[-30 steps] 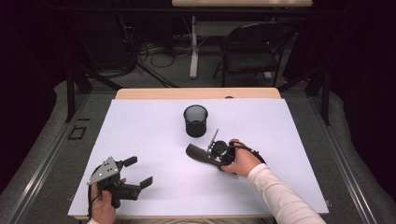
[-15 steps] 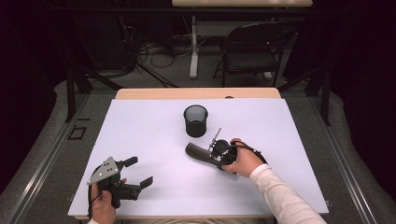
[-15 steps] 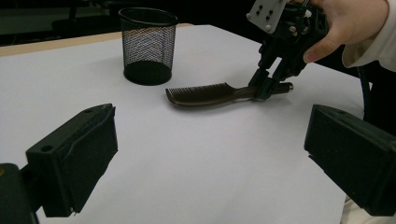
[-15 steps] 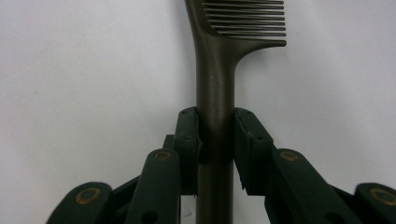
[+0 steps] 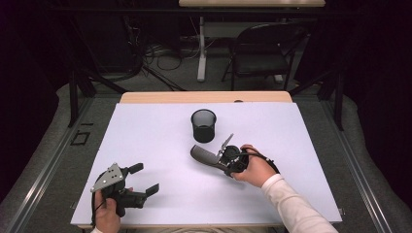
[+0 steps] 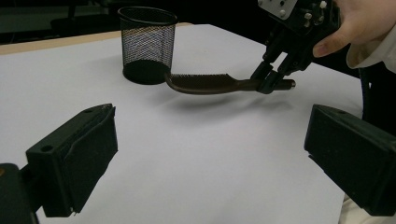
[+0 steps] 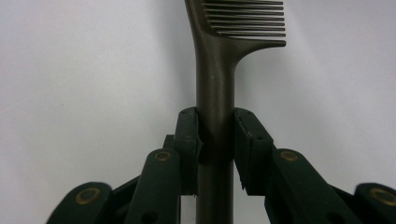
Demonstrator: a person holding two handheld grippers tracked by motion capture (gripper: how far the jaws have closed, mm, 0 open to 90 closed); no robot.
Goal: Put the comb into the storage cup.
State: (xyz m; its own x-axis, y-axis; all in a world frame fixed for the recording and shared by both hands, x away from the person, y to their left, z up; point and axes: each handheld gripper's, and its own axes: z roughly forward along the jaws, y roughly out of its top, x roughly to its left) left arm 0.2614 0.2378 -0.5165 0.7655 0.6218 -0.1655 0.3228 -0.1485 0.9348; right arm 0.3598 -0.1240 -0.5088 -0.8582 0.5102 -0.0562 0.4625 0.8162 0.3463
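Right tool [image 5: 224, 156] clamps a comb [image 5: 204, 154] by its handle, apparently just clear of the bench [image 5: 145, 126], cup [image 5: 203, 125] beyond its tip; left tool [image 5: 143, 178] gapes empty.

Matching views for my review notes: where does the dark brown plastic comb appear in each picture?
High view: dark brown plastic comb at centre, below the black mesh cup.
Left gripper view: comb upper centre, teeth up, beside the cup.
Right gripper view: comb handle upright between the jaws.
Shared landmark: the white table cover.
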